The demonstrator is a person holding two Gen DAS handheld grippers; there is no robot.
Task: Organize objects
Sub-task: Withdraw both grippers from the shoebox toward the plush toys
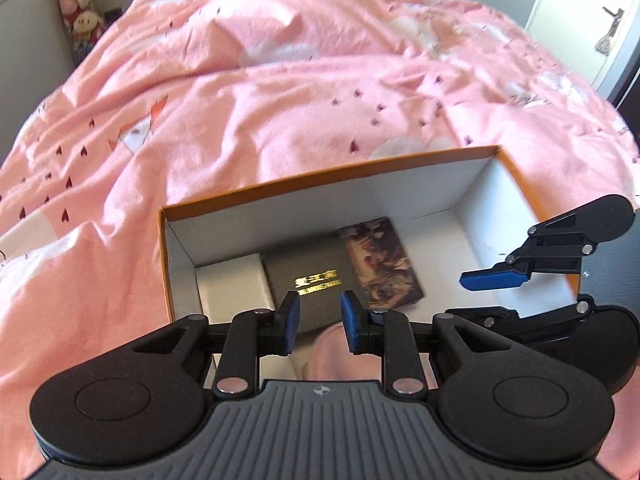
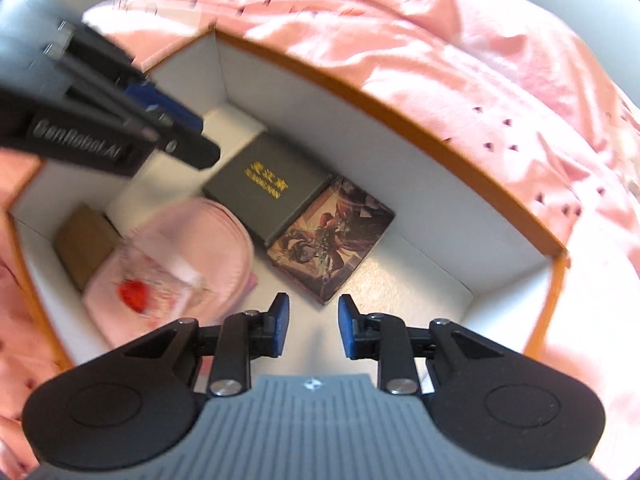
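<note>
An open orange box with white walls (image 1: 320, 204) (image 2: 400, 184) sits on the bed. Inside lie a dark grey case with gold lettering (image 1: 312, 280) (image 2: 264, 188), a picture-covered card box (image 1: 380, 264) (image 2: 332, 240), a pink cloth item with a red heart (image 2: 180, 264) (image 1: 336, 352) and a brown cardboard piece (image 2: 84, 244). My left gripper (image 1: 319, 322) is open and empty above the box's near end. My right gripper (image 2: 313, 324) is open and empty over the box floor; it also shows in the left wrist view (image 1: 496, 280).
The box rests on a rumpled pink duvet (image 1: 280, 100) (image 2: 480, 60) that covers the bed. Plush toys (image 1: 80, 12) stand at the far left wall. A white door (image 1: 588, 20) is at the far right.
</note>
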